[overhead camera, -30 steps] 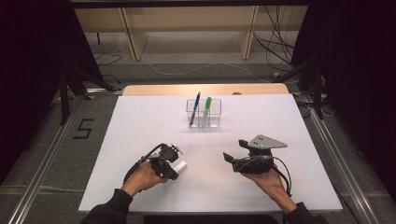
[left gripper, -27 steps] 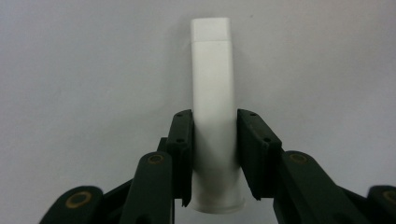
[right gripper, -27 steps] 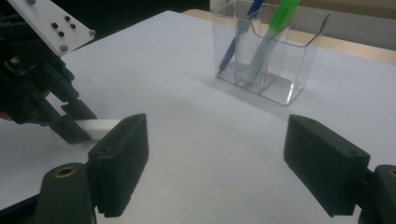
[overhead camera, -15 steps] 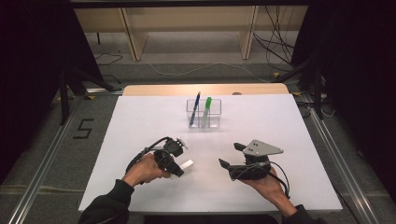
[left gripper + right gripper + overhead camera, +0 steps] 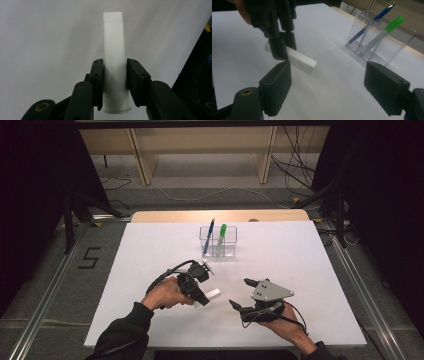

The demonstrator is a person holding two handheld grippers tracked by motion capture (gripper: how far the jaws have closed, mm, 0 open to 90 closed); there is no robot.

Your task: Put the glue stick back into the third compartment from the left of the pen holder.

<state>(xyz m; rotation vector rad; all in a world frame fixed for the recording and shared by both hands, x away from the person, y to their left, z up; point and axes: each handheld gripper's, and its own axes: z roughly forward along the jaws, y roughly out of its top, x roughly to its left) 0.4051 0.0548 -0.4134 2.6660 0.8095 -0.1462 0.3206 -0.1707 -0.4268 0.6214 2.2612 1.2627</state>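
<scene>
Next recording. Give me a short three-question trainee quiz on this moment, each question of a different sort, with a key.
1. True or false: the left gripper is shut on the white marker.
2. Which pens stand in the clear holder? A) a blue pen and a green-capped marker; B) two red pens; C) one black pen.
3. Fill in: the right gripper has its jaws ____ with nothing between them.

Key: 1 true. 2 A. 3 open.

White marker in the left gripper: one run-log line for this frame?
left gripper: shut on white marker, off table | right gripper: open, empty | clear holder: blue pen, green marker
</scene>
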